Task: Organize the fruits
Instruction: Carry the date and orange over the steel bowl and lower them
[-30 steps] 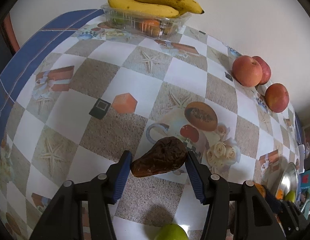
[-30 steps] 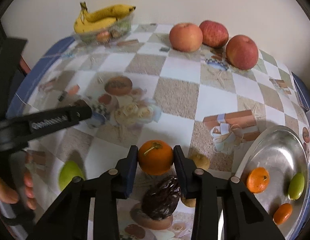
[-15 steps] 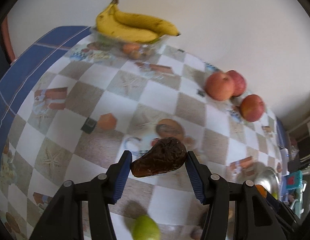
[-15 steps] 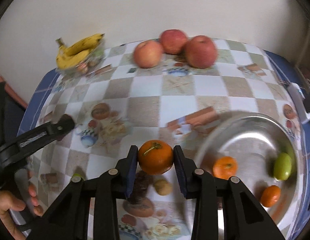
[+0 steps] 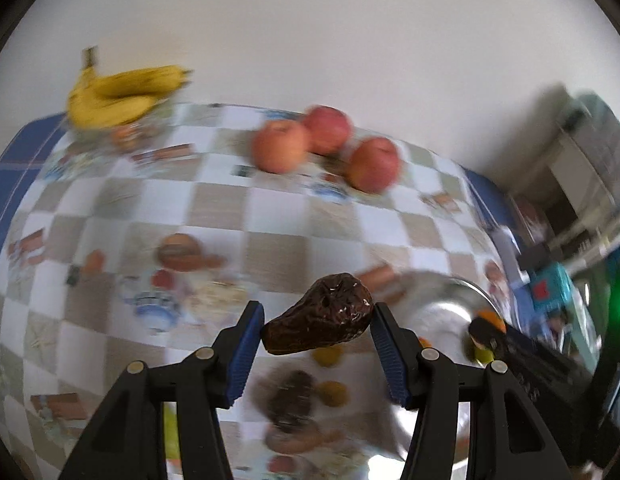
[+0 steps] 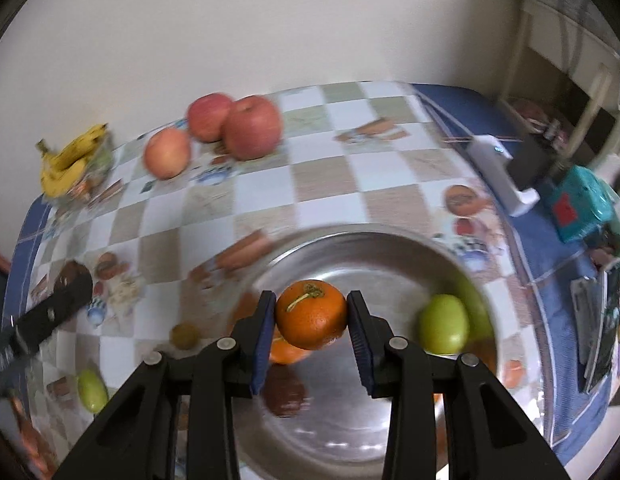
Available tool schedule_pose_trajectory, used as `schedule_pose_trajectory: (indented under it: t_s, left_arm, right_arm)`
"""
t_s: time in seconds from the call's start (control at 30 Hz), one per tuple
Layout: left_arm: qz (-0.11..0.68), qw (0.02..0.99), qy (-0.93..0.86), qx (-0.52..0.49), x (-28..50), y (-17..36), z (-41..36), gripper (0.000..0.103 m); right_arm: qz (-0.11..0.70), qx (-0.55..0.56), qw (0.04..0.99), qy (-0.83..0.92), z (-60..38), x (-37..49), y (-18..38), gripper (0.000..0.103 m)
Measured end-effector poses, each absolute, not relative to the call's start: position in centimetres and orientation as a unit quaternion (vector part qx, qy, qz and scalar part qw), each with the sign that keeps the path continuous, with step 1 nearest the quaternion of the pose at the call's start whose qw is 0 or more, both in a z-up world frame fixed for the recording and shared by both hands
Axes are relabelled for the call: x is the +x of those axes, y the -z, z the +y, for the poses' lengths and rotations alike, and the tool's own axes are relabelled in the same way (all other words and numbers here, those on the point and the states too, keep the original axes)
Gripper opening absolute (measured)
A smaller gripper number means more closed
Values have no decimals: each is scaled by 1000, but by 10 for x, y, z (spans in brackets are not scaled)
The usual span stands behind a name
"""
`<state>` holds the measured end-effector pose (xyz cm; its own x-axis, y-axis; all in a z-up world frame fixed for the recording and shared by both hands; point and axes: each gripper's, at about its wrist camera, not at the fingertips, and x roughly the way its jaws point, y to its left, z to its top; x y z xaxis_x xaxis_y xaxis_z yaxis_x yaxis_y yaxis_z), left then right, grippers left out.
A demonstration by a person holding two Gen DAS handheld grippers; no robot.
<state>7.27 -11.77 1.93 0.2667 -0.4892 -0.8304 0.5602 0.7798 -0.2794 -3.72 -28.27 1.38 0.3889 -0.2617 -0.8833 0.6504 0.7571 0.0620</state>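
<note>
My left gripper (image 5: pixel 316 330) is shut on a dark brown wrinkled fruit (image 5: pixel 320 326) and holds it in the air above the table, left of the steel bowl (image 5: pixel 442 308). My right gripper (image 6: pixel 312 316) is shut on an orange (image 6: pixel 312 314) and holds it over the steel bowl (image 6: pixel 370 248). Inside the bowl lie a green fruit (image 6: pixel 444 330) and another orange (image 6: pixel 285 354) under my gripper. Another dark fruit (image 5: pixel 289 400) and small yellow fruits (image 5: pixel 334 394) lie on the table.
Three red apples (image 6: pixel 251 128) and bananas on a clear tub (image 6: pixel 69 160) sit at the far side by the wall. A green fruit (image 6: pixel 91 390) and a small brown fruit (image 6: pixel 184 335) lie left of the bowl. A white device (image 6: pixel 502 172) and teal box (image 6: pixel 582 204) sit at the right.
Both grippers have risen and swung right with their fruits. The right gripper with the orange now hangs over the steel bowl; the left one has come nearer to the bowl.
</note>
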Motion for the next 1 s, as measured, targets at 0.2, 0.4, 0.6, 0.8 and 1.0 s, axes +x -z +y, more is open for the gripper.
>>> schedule_pose_trajectory:
  t_s: [0.2,0.4,0.6,0.8,1.0]
  left_arm:
    - [513,756,401,68,28,-18,-167,58]
    - [512,724,451,105,-13,-8,-203,58]
    - [497,718,467,143,-33,9,-226,58]
    - [496,715,464,163,-41,28,-235,58]
    - [516,705,458,162,-39,43,-237,58]
  right_arm:
    - [455,247,800,304,-310,-62,-20,37]
    - [439,262,801,311,-323,-77,-29,37]
    - [453,269,792,307,-330,-82,-19,38]
    - [479,296,772,294,-338,-81,10,38]
    - [492,317,758,288,-343,-81,27,38]
